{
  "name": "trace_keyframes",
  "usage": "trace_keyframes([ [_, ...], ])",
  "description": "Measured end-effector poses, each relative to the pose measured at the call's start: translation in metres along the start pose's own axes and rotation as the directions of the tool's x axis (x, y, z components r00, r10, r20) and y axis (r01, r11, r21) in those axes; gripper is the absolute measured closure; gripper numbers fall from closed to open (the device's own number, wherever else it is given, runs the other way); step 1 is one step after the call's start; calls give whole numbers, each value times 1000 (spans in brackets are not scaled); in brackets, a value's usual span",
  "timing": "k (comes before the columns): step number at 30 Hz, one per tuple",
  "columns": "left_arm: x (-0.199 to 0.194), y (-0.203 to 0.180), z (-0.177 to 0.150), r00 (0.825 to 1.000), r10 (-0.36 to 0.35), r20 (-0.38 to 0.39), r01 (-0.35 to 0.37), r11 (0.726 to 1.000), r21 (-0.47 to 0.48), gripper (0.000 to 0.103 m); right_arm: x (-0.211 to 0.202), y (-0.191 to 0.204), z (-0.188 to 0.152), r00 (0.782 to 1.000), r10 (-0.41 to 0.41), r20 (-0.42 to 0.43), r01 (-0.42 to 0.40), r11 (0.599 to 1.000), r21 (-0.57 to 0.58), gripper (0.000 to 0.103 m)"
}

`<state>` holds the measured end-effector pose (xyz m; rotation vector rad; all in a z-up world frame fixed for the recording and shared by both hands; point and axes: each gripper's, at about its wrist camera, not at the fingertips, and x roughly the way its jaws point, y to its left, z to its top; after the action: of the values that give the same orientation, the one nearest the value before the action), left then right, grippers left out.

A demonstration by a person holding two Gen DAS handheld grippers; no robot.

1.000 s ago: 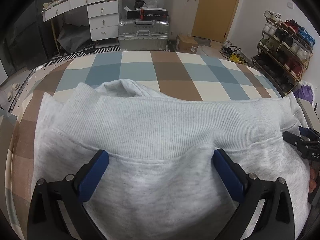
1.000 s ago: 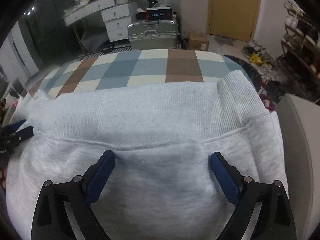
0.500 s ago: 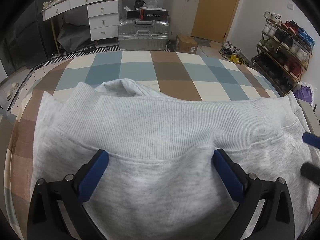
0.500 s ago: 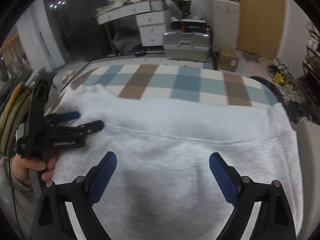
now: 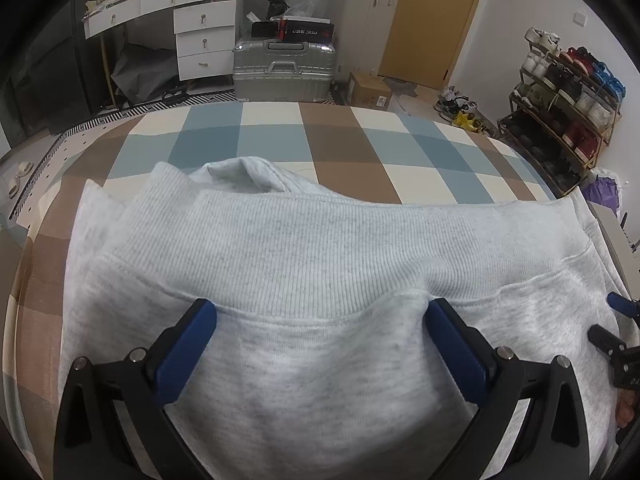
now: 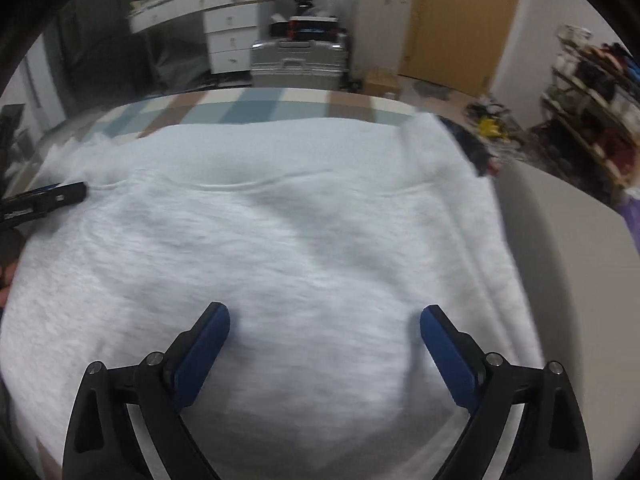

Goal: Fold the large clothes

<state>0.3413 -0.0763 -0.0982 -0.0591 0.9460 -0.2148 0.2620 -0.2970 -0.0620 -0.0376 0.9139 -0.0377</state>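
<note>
Right tool now nearer sweatshirt.

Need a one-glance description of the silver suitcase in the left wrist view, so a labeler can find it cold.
Start at the checked bed cover under the grey sweatshirt and look past its far edge to the floor. The silver suitcase lies there on its side, right of the white drawer unit and left of the cardboard box. It is the only ribbed, metallic thing there, with a dark box on top.

A silver suitcase stands beyond the checked bedspread, between white drawers and a wooden door; shoe rack at right.
</note>
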Motion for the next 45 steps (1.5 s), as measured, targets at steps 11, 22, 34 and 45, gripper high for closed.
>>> trace_keyframes([
  [11, -18, -2, -4, 1000, 6, -7, -6, 1000, 1, 4, -49, 27, -6, 993, 105, 61, -105, 994, 3, 7],
  [22, -79, -57, -112, 996, -81, 42, 68, 966, 250, 1, -26, 103, -29, 972, 233, 37, -224, 960, -170, 6],
  [34, -105, -33, -124, 995, -95, 10, 93, 989, 114, 1, -37, -22, -56, 999, 27, 42, -32, 993, 117, 6],
  [45, -95, -107, -135, 992, -123, -22, 123, 938, 325, 3, -57, 118, -51, 966, 255, 48, -246, 960, -135, 5],
])
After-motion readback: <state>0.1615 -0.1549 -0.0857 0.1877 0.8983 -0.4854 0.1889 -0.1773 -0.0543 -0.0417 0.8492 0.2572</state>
